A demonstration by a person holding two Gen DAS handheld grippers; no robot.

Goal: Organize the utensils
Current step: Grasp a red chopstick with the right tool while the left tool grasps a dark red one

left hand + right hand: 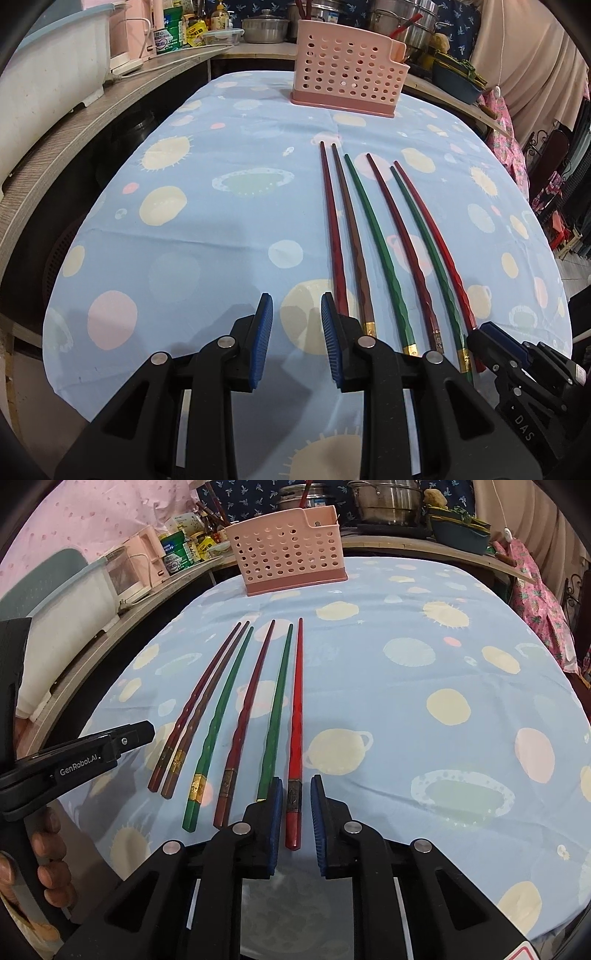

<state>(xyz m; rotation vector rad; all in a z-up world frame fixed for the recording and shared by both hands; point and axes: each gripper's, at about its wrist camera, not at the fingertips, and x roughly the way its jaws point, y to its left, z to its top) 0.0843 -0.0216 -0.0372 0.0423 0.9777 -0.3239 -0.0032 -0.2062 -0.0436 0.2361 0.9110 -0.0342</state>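
Observation:
Several long chopsticks, dark red, brown, green and bright red, lie side by side on the blue spotted tablecloth [406, 701]. A pink perforated utensil holder [288, 557] stands upright at the table's far end, also seen in the left wrist view [343, 74]. My right gripper [295, 779] straddles the thick end of the bright red chopstick [297, 701], the rightmost one; a gap shows on each side of it, so the pads do not press. My left gripper [295, 306] is open over bare cloth, its right pad just beside the leftmost dark red chopstick [334, 229].
A wooden counter [74, 122] curves along the left and back, carrying a white tub, a pink appliance, bottles and steel pots [388, 502]. A person's hand [48, 849] holds the left gripper [129, 734]. Cloth and clothing hang at the right.

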